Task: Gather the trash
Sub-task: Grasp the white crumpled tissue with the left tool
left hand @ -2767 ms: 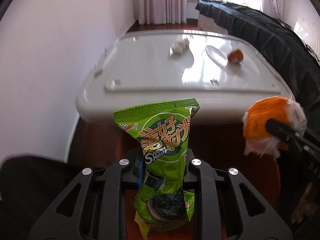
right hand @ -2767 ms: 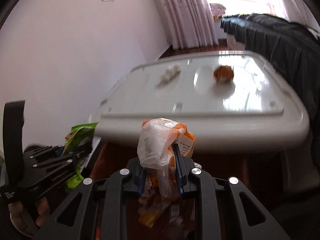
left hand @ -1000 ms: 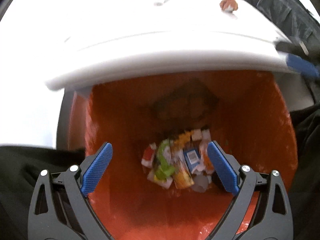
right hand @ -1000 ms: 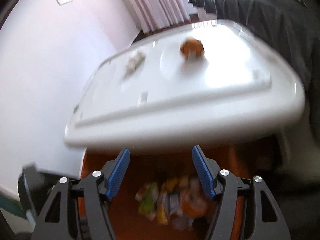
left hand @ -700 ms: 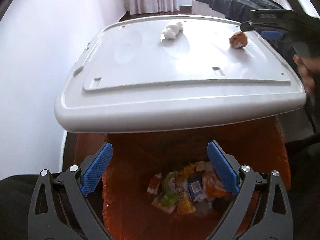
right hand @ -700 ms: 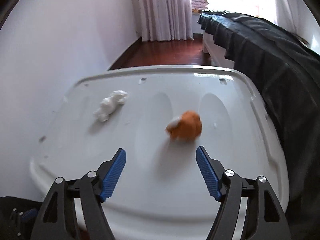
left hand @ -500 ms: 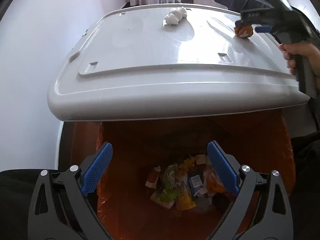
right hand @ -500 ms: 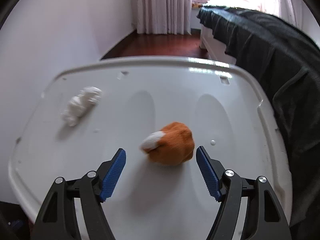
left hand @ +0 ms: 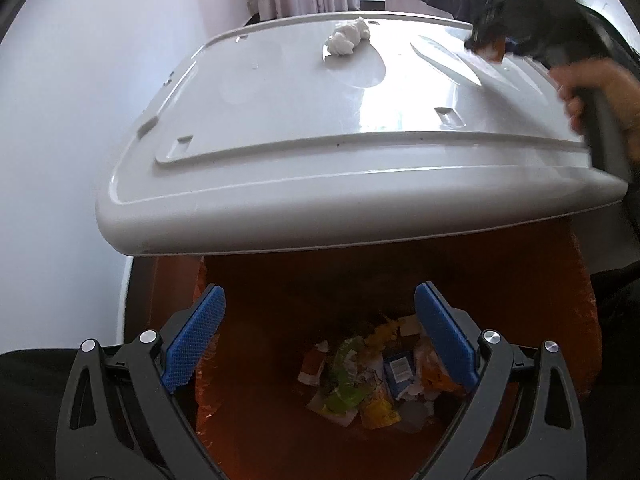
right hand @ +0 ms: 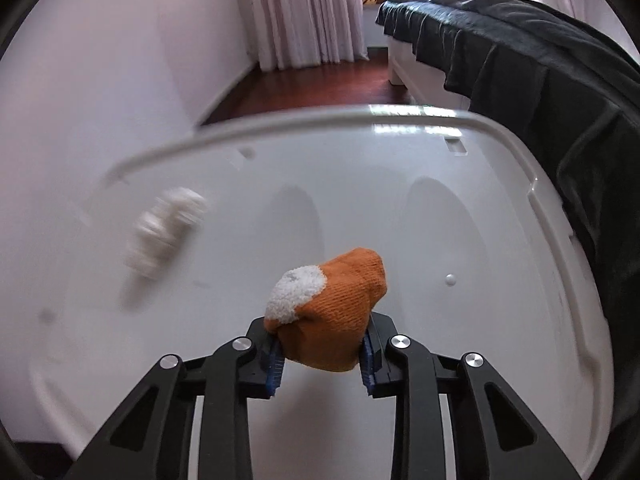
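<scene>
An orange knitted ball with a white patch [right hand: 332, 312] sits between the blue pads of my right gripper [right hand: 322, 354], whose jaws are closing and press on both its sides, low over the white table [right hand: 360, 208]. A crumpled white tissue [right hand: 166, 228] lies to its left on the table; it also shows in the left wrist view as the white tissue [left hand: 347, 38]. My left gripper [left hand: 320, 340] hangs open and empty over the orange-lined bin [left hand: 520, 280], where several wrappers [left hand: 372, 372] lie at the bottom. The right gripper [left hand: 490, 44] appears far right, held by a hand [left hand: 596, 84].
The white table's front edge [left hand: 360, 216] overhangs the bin. A bed under a dark cover [right hand: 540, 64] runs along the table's right side. A white wall [right hand: 100, 60] stands left, curtains [right hand: 304, 12] at the back, dark wood floor [right hand: 312, 88] beyond the table.
My right gripper has swung from over the bin out across the table to the orange ball and closed its jaws onto it. My left gripper stays open over the bin.
</scene>
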Demonstrator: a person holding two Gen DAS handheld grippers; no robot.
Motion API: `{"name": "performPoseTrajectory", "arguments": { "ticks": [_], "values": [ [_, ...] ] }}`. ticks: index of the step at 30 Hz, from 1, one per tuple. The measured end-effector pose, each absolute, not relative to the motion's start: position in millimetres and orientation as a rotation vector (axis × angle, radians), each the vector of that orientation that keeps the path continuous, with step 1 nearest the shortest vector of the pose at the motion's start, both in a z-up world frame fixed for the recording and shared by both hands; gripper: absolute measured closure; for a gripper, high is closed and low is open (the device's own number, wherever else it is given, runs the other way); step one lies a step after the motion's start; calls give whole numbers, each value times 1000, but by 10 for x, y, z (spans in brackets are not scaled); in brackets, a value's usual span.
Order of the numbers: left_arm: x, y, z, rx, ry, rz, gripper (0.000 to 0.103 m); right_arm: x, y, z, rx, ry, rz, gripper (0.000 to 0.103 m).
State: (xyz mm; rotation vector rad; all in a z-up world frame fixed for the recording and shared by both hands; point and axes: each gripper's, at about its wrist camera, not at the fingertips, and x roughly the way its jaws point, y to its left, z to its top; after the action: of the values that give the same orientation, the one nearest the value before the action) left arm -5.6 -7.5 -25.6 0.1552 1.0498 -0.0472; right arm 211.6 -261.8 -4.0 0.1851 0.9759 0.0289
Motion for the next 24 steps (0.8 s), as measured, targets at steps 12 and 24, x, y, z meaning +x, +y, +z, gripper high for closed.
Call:
{"name": "performPoseTrajectory", "arguments": {
  "ticks": [12,24],
  "values": [
    [1126,-312,255,148,1000,-124,10,1586,-2781,575,447,856,132,71],
    [2709,-655,-27,153,976,-66,10,1667,-2836,693,460,823,140,71]
  ]
}}
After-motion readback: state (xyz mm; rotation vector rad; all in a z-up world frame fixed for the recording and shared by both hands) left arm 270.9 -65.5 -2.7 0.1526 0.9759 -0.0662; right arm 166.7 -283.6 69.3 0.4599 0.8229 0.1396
